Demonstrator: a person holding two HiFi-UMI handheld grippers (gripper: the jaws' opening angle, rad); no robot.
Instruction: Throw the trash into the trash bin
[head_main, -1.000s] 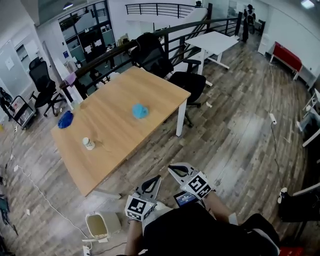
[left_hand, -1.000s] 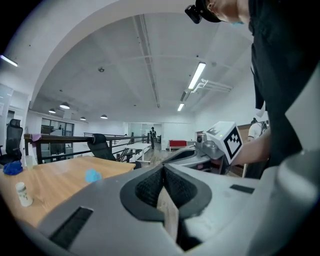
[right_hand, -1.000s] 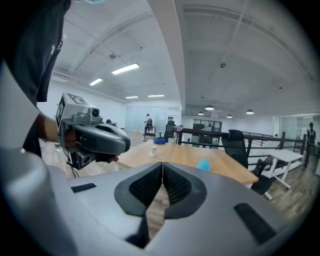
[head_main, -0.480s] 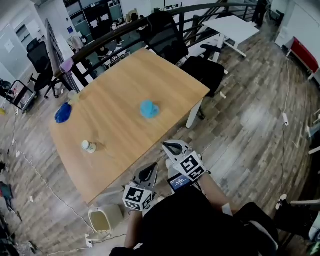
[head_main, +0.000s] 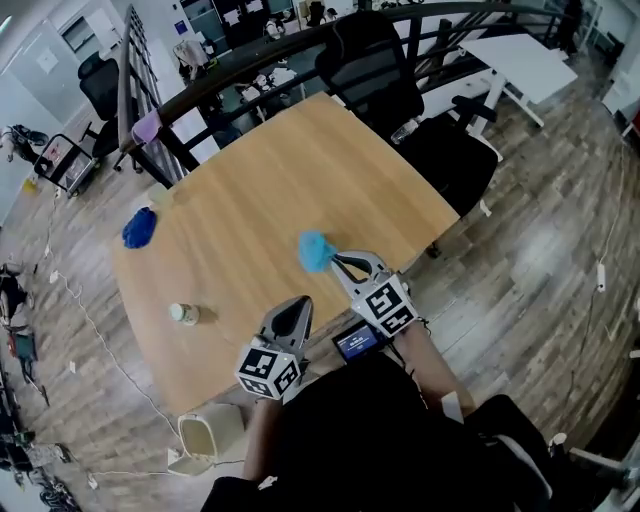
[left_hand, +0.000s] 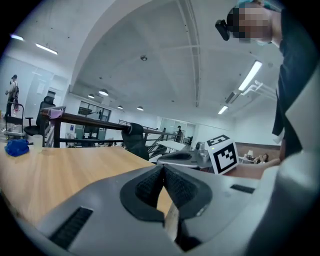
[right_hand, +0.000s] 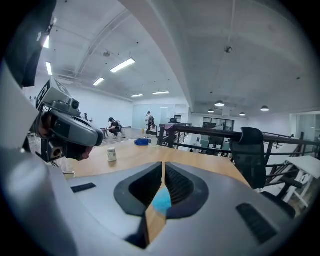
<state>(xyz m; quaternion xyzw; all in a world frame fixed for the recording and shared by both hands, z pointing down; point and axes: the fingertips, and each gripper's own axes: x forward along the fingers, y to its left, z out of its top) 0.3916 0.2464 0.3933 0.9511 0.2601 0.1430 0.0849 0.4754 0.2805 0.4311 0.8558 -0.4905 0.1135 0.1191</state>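
A crumpled light blue piece of trash (head_main: 314, 250) lies on the wooden table (head_main: 250, 190), near its front edge. My right gripper (head_main: 338, 261) is shut and empty, its tips just right of that trash, which shows through the gap under the tips (right_hand: 162, 200). My left gripper (head_main: 299, 304) hangs over the table's near edge, also shut and empty (left_hand: 163, 166). A dark blue wad (head_main: 139, 227) lies at the table's far left, and a small white cup (head_main: 183, 313) stands closer in. The cream trash bin (head_main: 200, 438) sits on the floor below the near-left corner.
A black office chair (head_main: 385, 70) stands at the table's far right side, another chair (head_main: 100, 85) beyond the railing (head_main: 230, 75). A white desk (head_main: 525, 60) is at the back right. Cables run over the wood floor at left (head_main: 60, 300).
The view has closed in on the table. Both grippers moved forward from over the floor to over the table's near edge, and the right one now sits beside the light blue trash.
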